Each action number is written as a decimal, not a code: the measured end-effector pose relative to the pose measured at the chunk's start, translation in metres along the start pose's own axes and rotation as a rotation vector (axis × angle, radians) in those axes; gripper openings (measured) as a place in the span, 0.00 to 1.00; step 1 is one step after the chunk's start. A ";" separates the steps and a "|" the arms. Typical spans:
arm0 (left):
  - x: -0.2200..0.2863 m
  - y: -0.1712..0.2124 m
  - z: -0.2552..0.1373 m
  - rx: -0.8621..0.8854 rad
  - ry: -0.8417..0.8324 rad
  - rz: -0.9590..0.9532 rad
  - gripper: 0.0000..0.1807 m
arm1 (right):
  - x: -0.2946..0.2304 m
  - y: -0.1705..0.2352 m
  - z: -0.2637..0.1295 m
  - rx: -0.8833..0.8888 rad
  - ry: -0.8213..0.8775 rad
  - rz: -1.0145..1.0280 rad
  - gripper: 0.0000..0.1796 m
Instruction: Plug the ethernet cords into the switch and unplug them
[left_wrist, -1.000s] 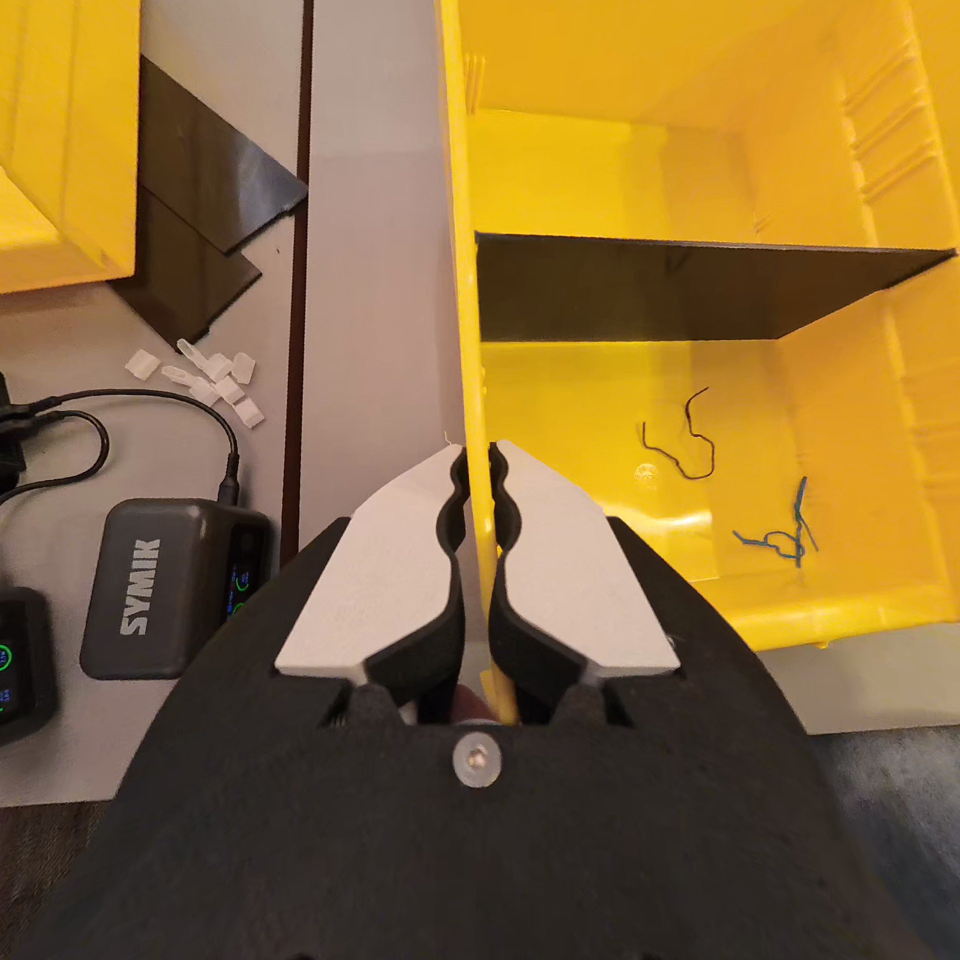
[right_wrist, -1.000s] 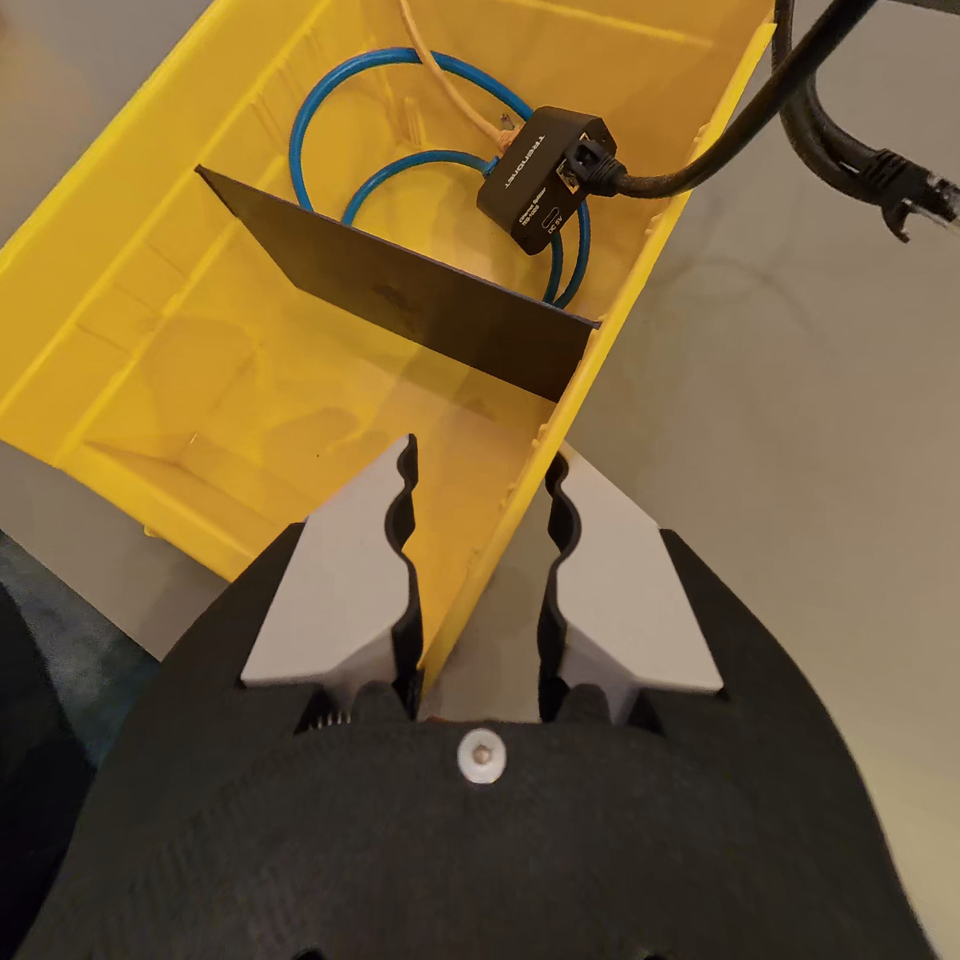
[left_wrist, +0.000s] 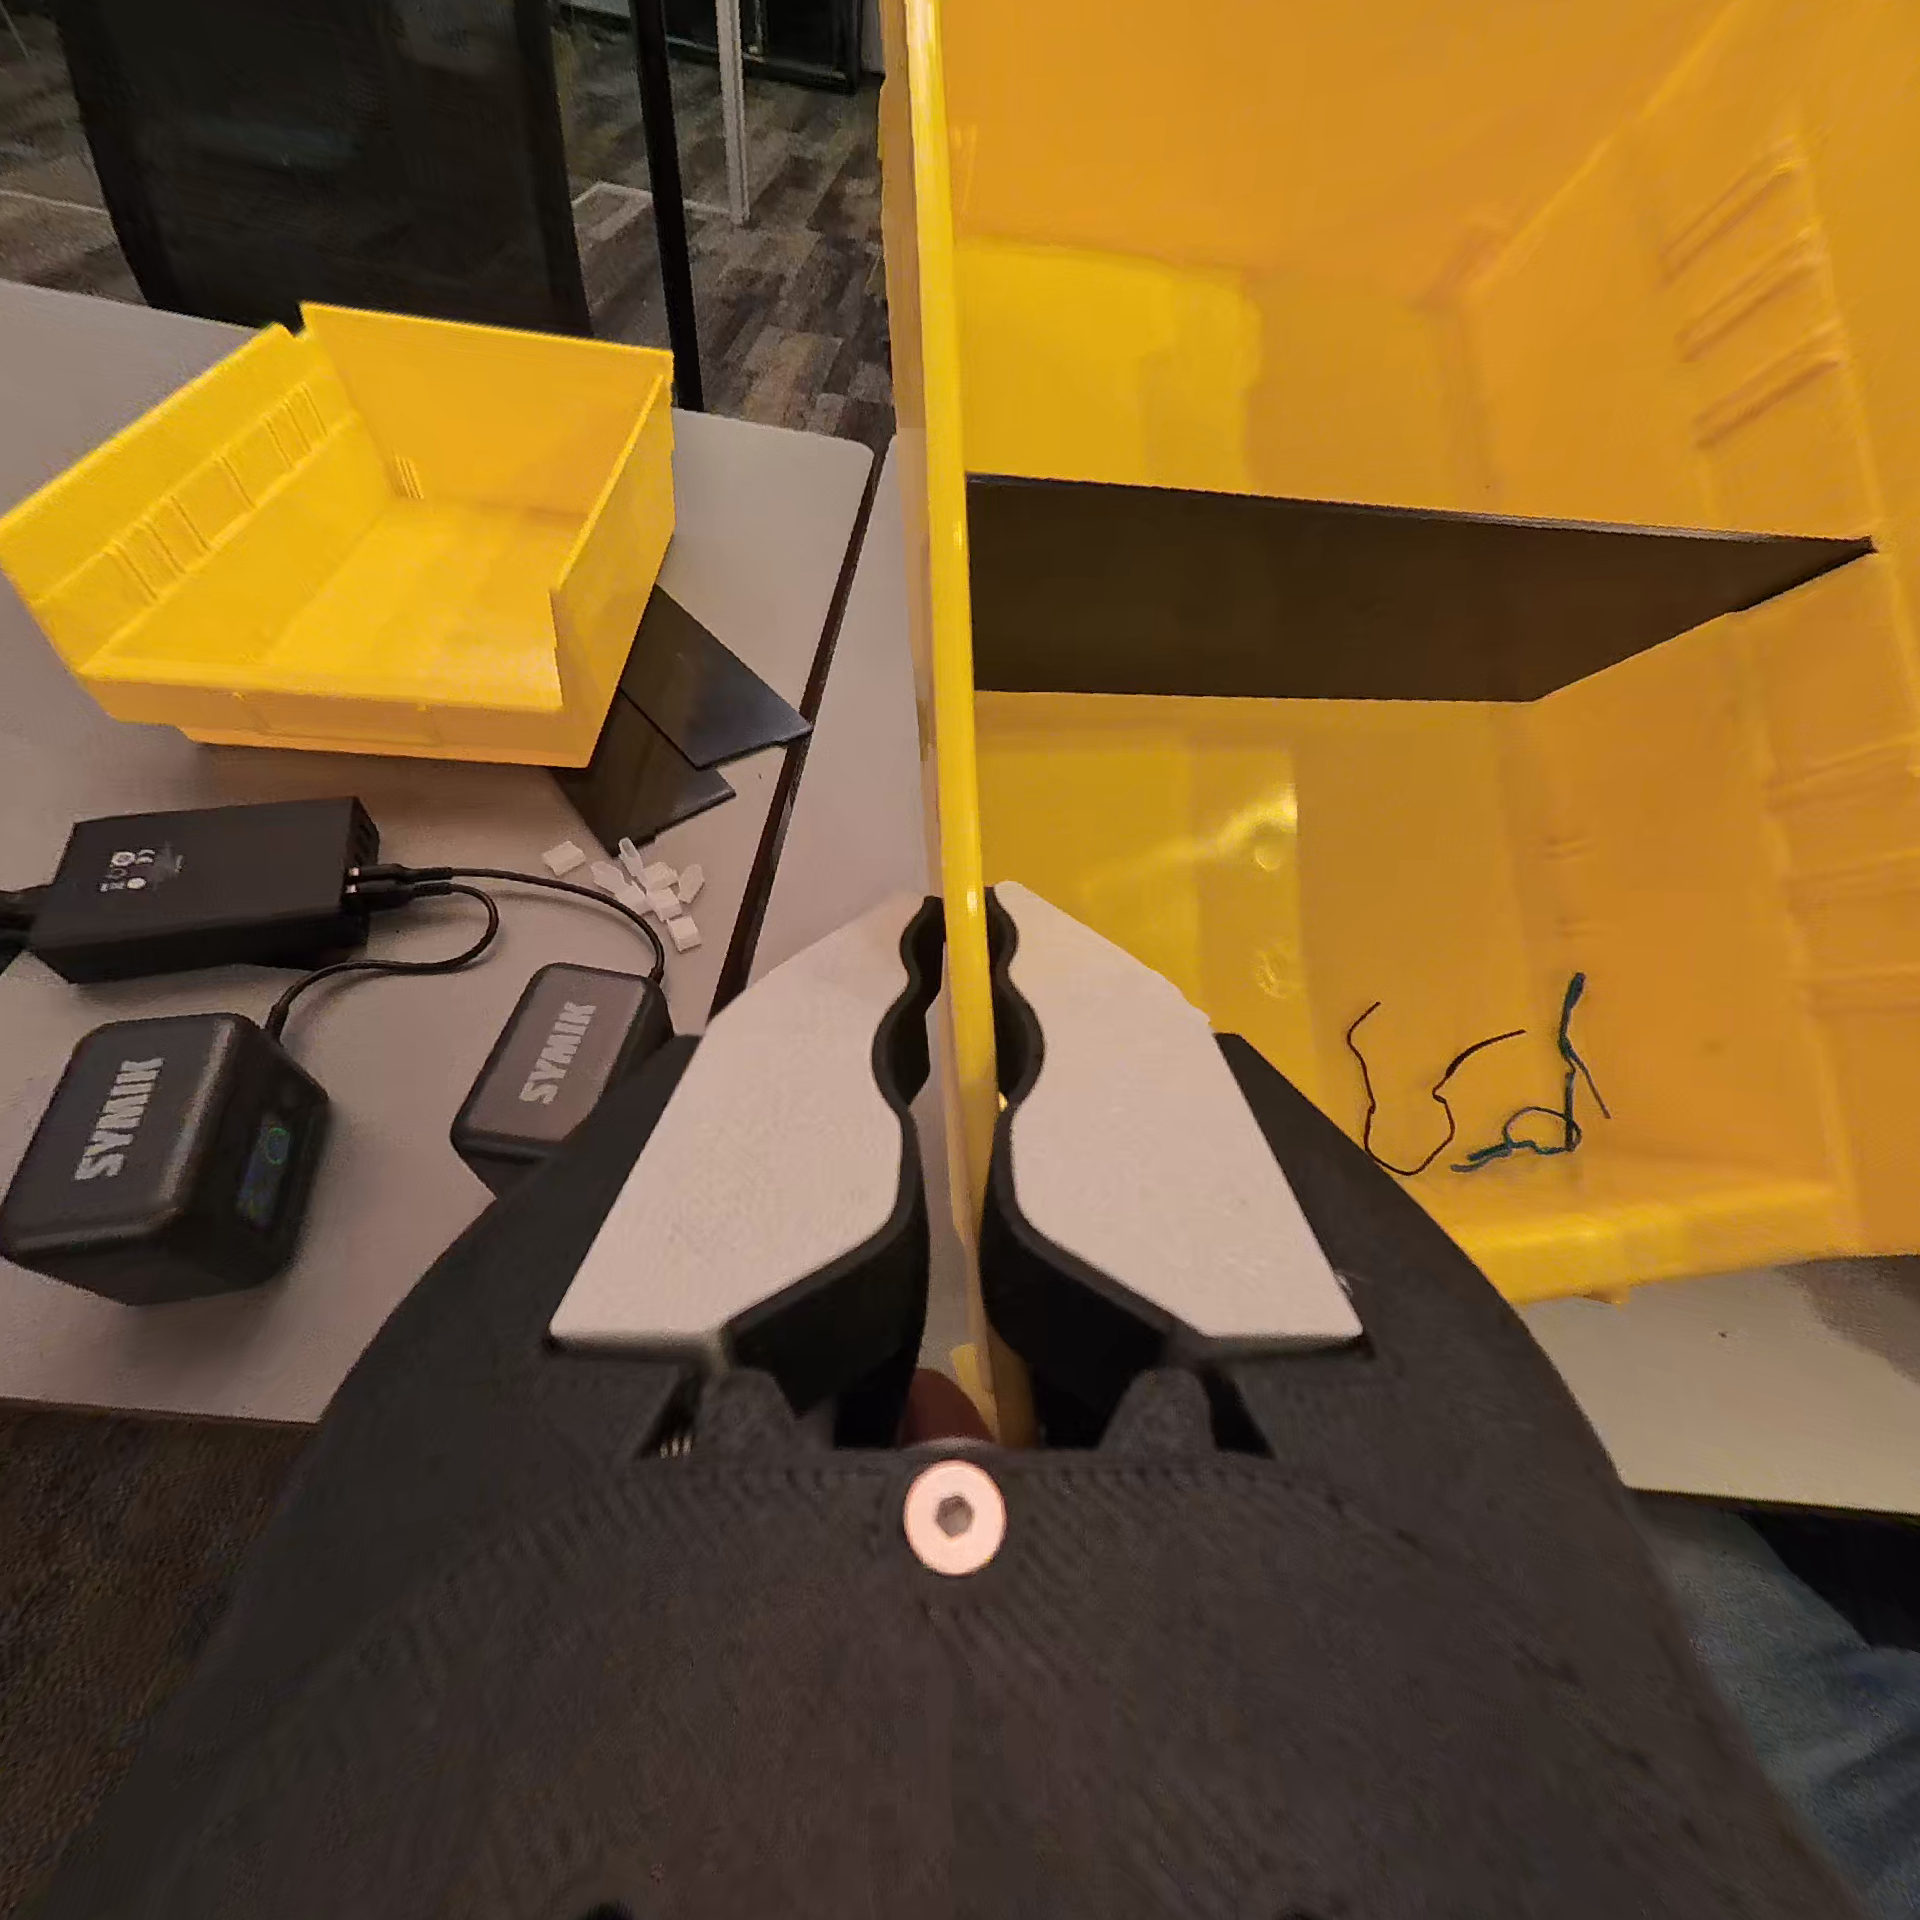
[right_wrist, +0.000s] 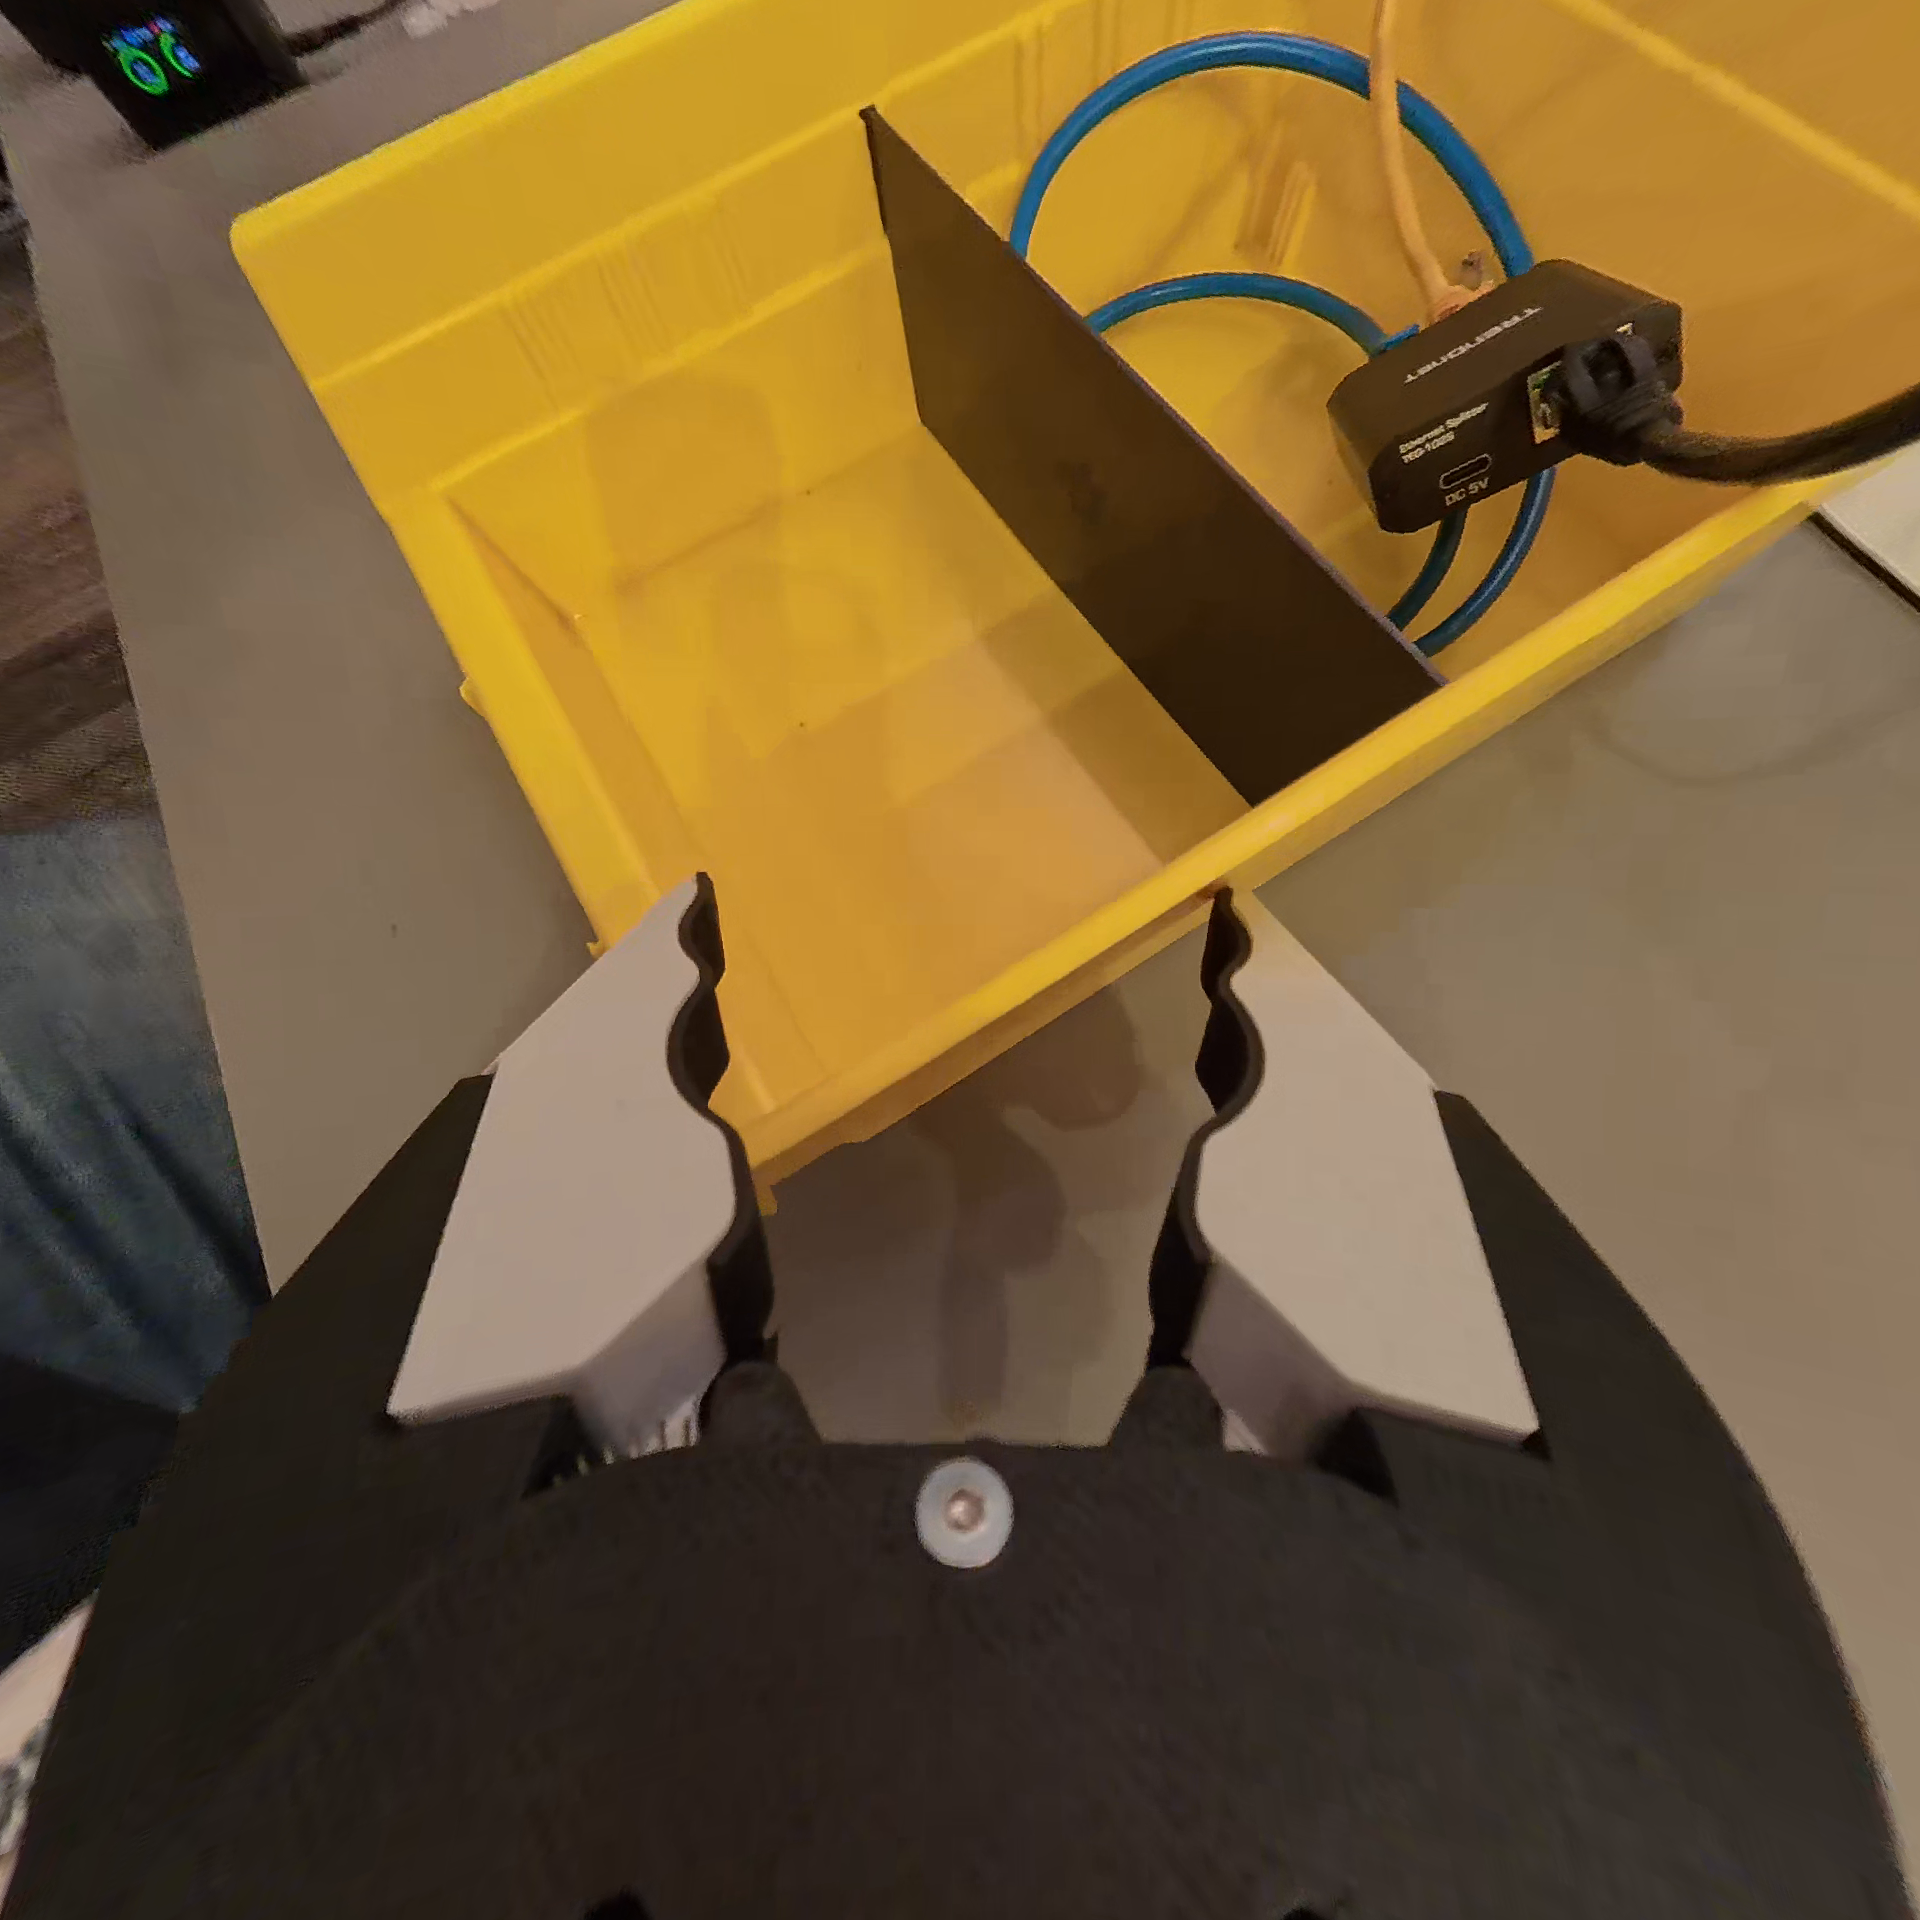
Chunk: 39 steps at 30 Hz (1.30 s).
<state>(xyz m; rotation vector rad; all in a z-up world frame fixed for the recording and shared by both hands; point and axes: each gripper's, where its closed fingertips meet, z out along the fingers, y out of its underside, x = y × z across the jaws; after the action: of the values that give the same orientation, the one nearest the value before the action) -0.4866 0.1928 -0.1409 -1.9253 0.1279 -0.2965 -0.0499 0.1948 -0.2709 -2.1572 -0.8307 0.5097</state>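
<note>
My left gripper (left_wrist: 961, 914) is clamped on the bin (left_wrist: 1351, 343) wall; my right gripper (right_wrist: 961, 904) gapes beside the bin. I'd go past the divider (right_wrist: 1122, 468) for the switch (right_wrist: 1496, 405).

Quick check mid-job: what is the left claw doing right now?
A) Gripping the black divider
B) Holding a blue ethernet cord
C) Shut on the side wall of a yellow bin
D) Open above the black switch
C: in the left wrist view the left claw is shut on the yellow bin's side wall, which runs up between its fingers.
</note>
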 end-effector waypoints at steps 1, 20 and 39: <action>0.000 -0.003 -0.002 0.007 0.000 0.001 0.03 | -0.005 -0.007 0.009 0.008 -0.012 0.000 0.51; 0.059 -0.051 -0.033 0.121 0.039 0.099 0.03 | -0.063 -0.084 0.038 0.175 -0.011 -0.123 0.73; 0.330 0.005 0.103 -0.006 0.428 0.290 0.03 | -0.031 -0.024 -0.196 0.566 0.038 0.175 0.58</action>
<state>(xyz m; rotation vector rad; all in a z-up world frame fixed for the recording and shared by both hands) -0.1413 0.2085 -0.1327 -1.7949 0.6838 -0.5072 0.0327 0.0860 -0.1255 -1.7100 -0.4090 0.6952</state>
